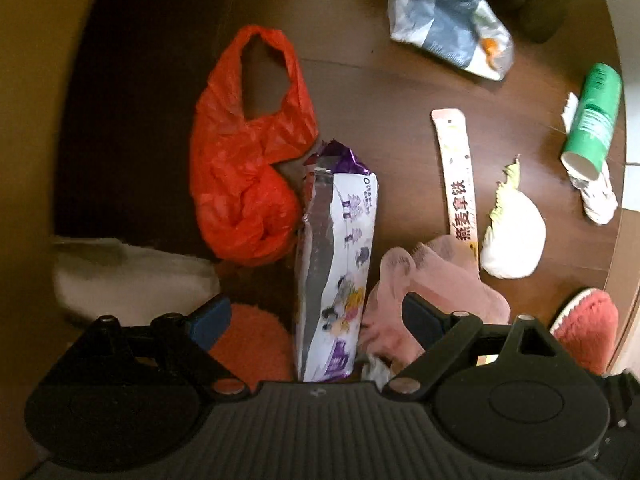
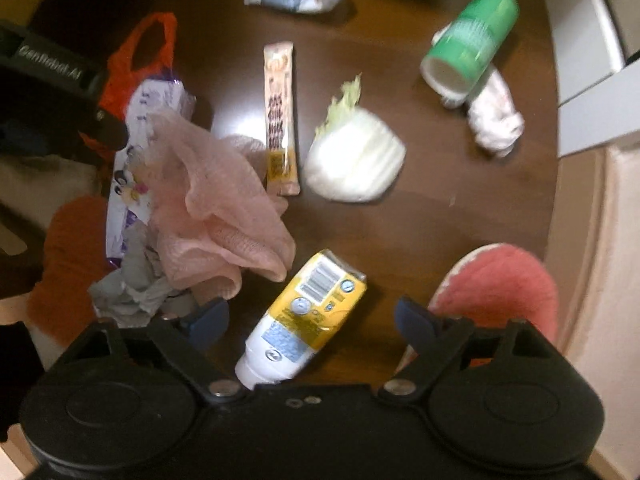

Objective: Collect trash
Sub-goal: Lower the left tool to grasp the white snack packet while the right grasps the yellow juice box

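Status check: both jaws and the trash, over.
Left gripper open over purple wrapper. Right gripper open over yellow bottle. Pink cloth crowds both.

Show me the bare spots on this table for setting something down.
Bare wood lies between the cabbage piece, green can and red slipper, and between the orange bag and crumpled wrapper. It is crowded around the pink cloth and purple-white packet.
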Motion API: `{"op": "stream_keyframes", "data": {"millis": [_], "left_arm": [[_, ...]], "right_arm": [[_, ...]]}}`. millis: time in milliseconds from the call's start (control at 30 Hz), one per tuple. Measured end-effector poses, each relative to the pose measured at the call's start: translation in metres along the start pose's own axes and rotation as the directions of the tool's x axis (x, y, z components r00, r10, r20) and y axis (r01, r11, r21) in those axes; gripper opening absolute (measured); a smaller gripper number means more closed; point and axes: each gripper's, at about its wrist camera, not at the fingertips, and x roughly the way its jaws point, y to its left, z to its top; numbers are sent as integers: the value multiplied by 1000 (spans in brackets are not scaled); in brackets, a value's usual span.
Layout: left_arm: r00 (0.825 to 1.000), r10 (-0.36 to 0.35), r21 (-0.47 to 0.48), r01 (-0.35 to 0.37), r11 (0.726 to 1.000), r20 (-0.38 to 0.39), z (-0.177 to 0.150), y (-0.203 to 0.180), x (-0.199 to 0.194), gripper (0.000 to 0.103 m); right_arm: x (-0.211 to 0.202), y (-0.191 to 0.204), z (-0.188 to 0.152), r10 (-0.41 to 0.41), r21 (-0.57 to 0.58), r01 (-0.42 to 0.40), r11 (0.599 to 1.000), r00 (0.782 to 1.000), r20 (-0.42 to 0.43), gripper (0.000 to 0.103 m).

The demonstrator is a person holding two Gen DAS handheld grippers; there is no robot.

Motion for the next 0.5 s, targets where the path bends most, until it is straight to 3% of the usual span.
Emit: {"op": "stream_keyframes", "data": {"millis": [100,233,300,500], "left_arm": [[1000,-8,-11,8,1000,-30,6,1,21,85],[997,4,-15,-5,1000,-72,11,0,46,64],[996,-39,-65,33,997,-81,13,7,52,63],[992,-78,-62,72,995,-101,15,2,65,41]], "right_arm": [[18,-5,0,38,45,-36,998,999,-25,90],[41,-10,-2,49,79,-43,996,997,-65,83],[50,-13,-5,62,93,-54,994,995,-80,82],[64,-15,-3,62,127,-51,991,995,-83,76]]}}
